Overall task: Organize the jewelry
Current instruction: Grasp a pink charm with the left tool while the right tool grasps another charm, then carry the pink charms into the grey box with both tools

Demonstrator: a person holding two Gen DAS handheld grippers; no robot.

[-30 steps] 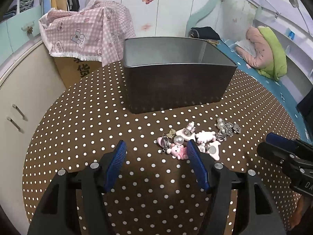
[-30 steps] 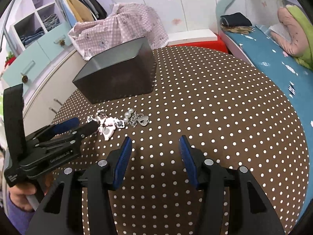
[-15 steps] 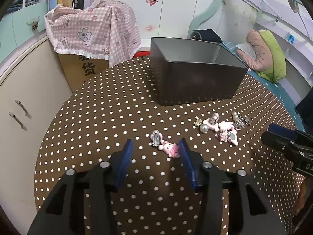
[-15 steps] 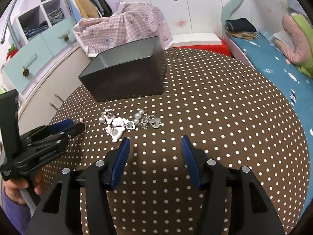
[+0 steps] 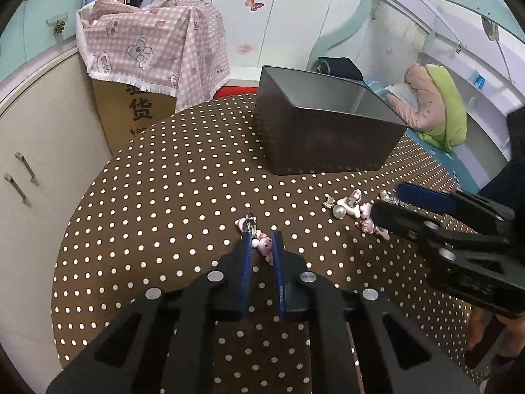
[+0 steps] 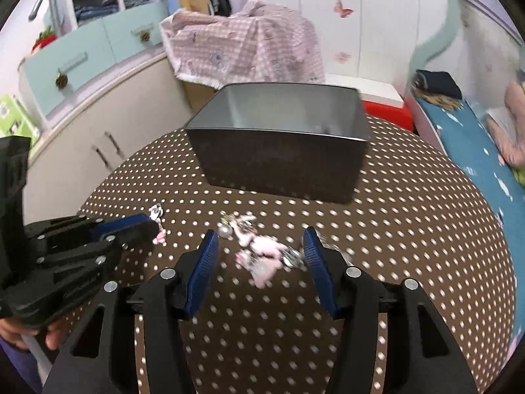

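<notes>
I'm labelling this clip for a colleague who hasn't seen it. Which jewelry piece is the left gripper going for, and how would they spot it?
Start at the dark open box on the brown polka-dot table. In front of it lies a cluster of jewelry. The target is the pink piggy clip, lying alone, apart from that cluster, between the blue pads of the left gripper, whose jaws have just been closing.

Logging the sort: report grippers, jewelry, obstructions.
Left gripper has just been closing, pinching the pink bear charm. Right gripper open, straddling the jewelry pile. Gray box behind, nothing blocking.
</notes>
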